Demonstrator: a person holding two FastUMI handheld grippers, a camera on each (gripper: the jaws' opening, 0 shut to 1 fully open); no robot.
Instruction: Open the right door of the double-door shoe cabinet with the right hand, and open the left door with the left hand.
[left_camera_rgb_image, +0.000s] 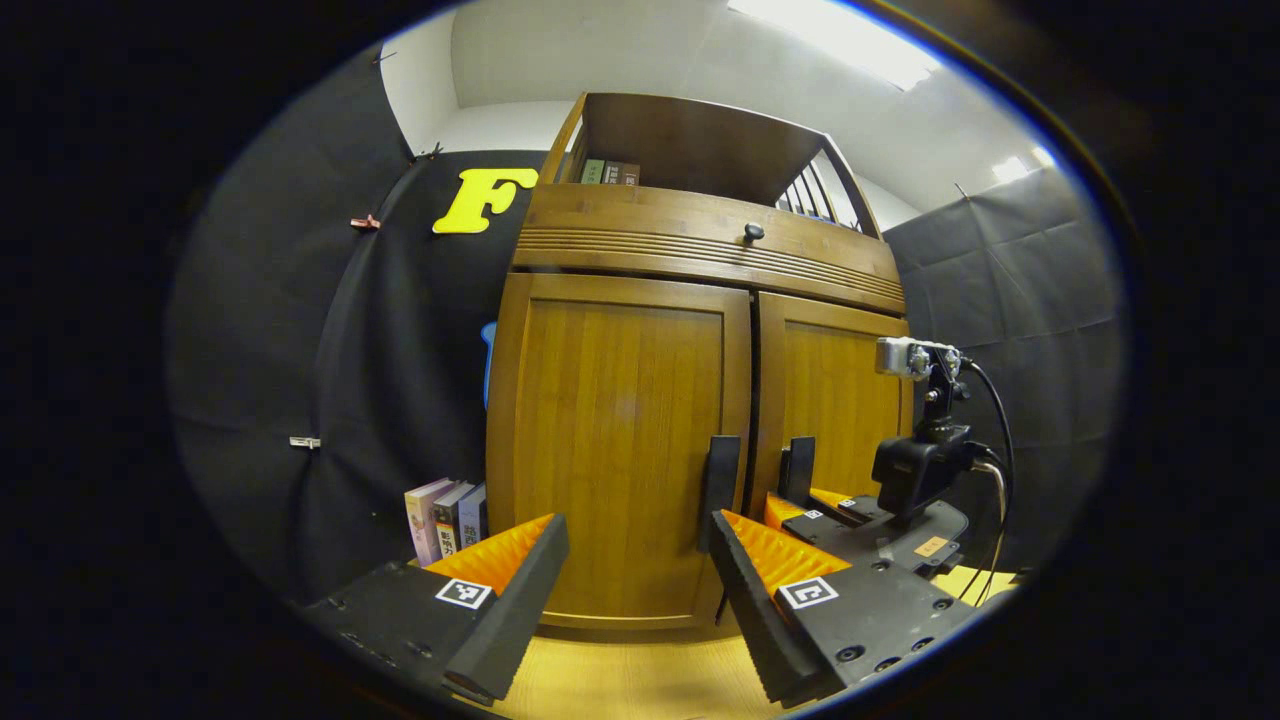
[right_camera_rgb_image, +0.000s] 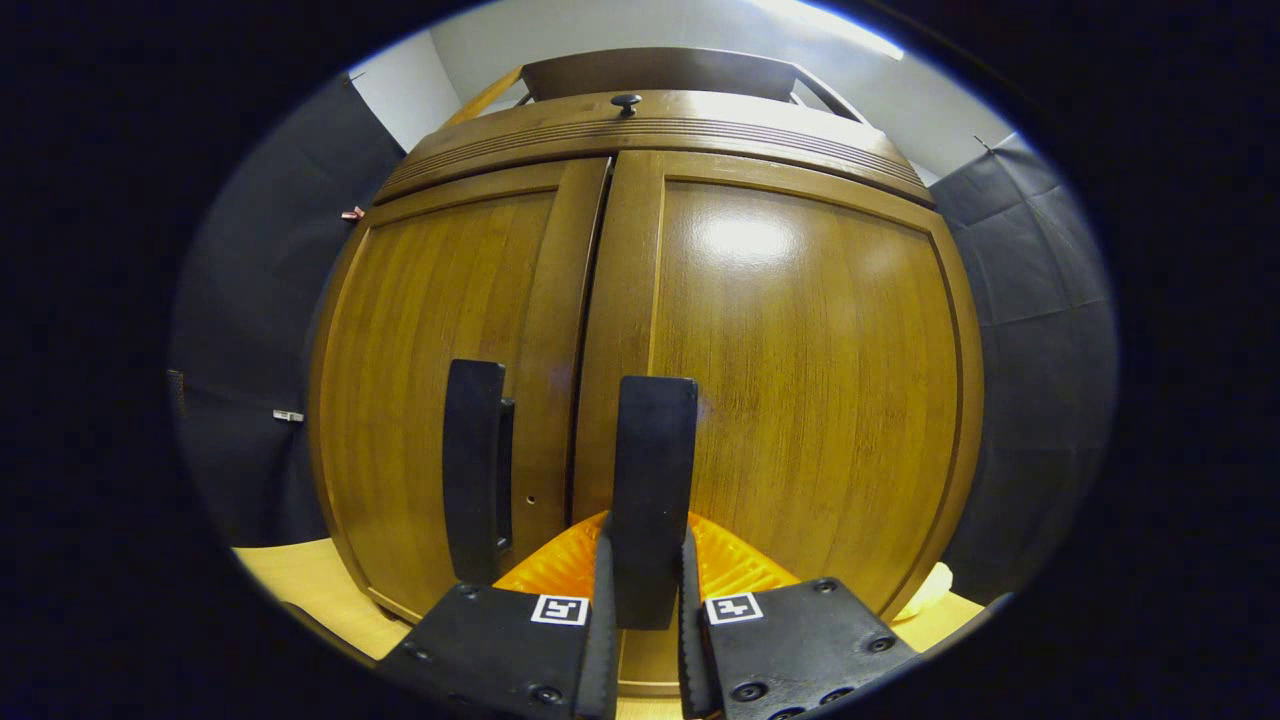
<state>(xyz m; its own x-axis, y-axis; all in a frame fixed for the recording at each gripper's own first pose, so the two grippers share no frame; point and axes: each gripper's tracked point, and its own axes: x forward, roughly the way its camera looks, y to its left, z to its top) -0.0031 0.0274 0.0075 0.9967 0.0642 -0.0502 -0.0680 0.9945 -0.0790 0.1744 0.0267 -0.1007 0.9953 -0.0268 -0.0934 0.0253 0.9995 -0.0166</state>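
Note:
The wooden shoe cabinet has its left door (left_camera_rgb_image: 615, 440) and right door (left_camera_rgb_image: 835, 400) both closed. Each door carries a dark upright handle by the middle seam. In the right gripper view the right door's handle (right_camera_rgb_image: 653, 480) stands between the fingers of my right gripper (right_camera_rgb_image: 645, 560), which is shut on it; the left door's handle (right_camera_rgb_image: 475, 465) is free beside it. In the left gripper view my left gripper (left_camera_rgb_image: 637, 530) is open in front of the left door, one fingertip just below the left handle (left_camera_rgb_image: 718, 485). My right gripper (left_camera_rgb_image: 800, 503) sits at the right handle (left_camera_rgb_image: 798, 468).
A drawer with a round knob (left_camera_rgb_image: 753, 232) runs above the doors, and an open shelf (left_camera_rgb_image: 690, 140) holds books on top. More books (left_camera_rgb_image: 445, 520) stand left of the cabinet. A pale wooden surface (left_camera_rgb_image: 620, 680) lies beneath. Black cloth walls close both sides.

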